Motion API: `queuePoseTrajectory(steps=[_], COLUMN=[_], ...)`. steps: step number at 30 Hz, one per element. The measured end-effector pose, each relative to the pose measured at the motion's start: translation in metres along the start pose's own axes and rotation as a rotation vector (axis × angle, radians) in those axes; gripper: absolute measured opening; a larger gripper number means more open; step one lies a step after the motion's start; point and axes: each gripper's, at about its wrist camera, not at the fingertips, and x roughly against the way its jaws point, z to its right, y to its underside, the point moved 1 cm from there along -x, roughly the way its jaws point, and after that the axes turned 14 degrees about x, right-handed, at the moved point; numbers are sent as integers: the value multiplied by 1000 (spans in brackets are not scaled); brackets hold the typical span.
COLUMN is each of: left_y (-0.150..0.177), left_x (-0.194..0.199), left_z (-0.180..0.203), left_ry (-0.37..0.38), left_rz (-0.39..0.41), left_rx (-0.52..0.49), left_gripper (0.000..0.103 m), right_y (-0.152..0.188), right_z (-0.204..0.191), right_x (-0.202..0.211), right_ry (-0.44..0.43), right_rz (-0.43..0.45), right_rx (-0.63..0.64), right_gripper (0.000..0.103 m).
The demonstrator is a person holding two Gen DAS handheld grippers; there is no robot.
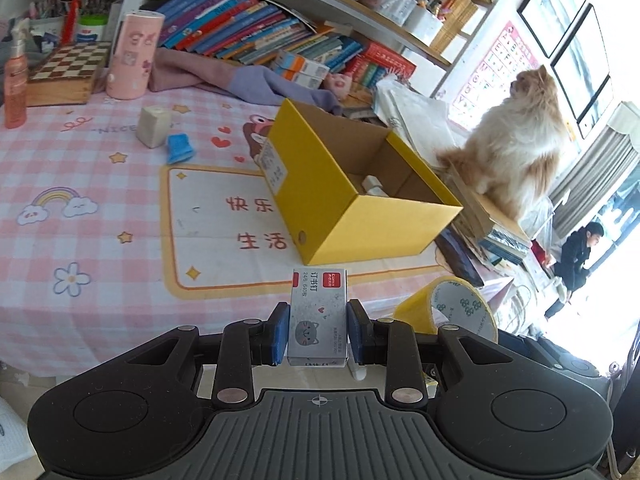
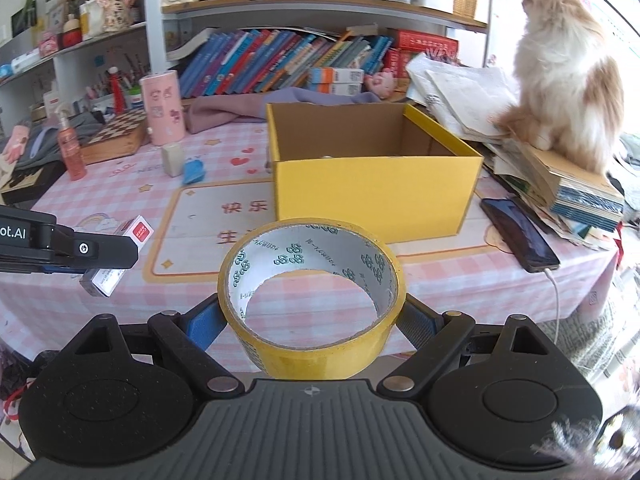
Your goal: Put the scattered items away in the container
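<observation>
Left wrist view, from left to right: one orange spray bottle (image 1: 15, 80) stands at the worktop's far edge, then one chessboard box (image 1: 66, 74), one pink cylinder (image 1: 132, 56), one small white block (image 1: 152, 126) and, touching it, one blue item (image 1: 180, 148), all on the pink checked cloth of the worktop (image 1: 80, 208). In the middle the left gripper (image 1: 318, 334) holds one staple box (image 1: 318, 316) squeezed between its two blue pads, raised above the cloth just short of the one yellow box (image 1: 360, 224), which stands open with one small white item (image 1: 374, 186) on its floor. Further right one cat (image 1: 516, 148) sits on a pile of books, and one person (image 1: 578, 256) shows far off. Right wrist view, left to right again: the left gripper (image 2: 100, 258) comes in from the side with the staple box (image 2: 138, 232) in its grip; the right gripper (image 2: 312, 320) is spread wide and clamps one roll of yellow tape (image 2: 312, 344) by its outer wall, held up before the yellow box (image 2: 376, 196); one dark phone (image 2: 518, 234) lies on the worktop to the right of that box, a white cable at its near end.
</observation>
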Motion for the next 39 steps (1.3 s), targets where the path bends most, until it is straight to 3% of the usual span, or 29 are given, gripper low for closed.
queuePoseTrajectory(steps=[18, 29, 39], left_y=[-19, -50, -84], left_x=[-61, -86, -111], left_z=[57, 93, 115], left_ry=[44, 21, -40], left_rz=[-43, 32, 146], left_rx=[-102, -137, -111], left_gripper=[29, 29, 29], right_y=[4, -32, -86], right_z=[67, 113, 151], right_x=[-20, -42, -79], right_ry=[71, 71, 9], right_rz=[-8, 105, 241], right_rx=[-81, -34, 77], right_gripper=[90, 90, 90])
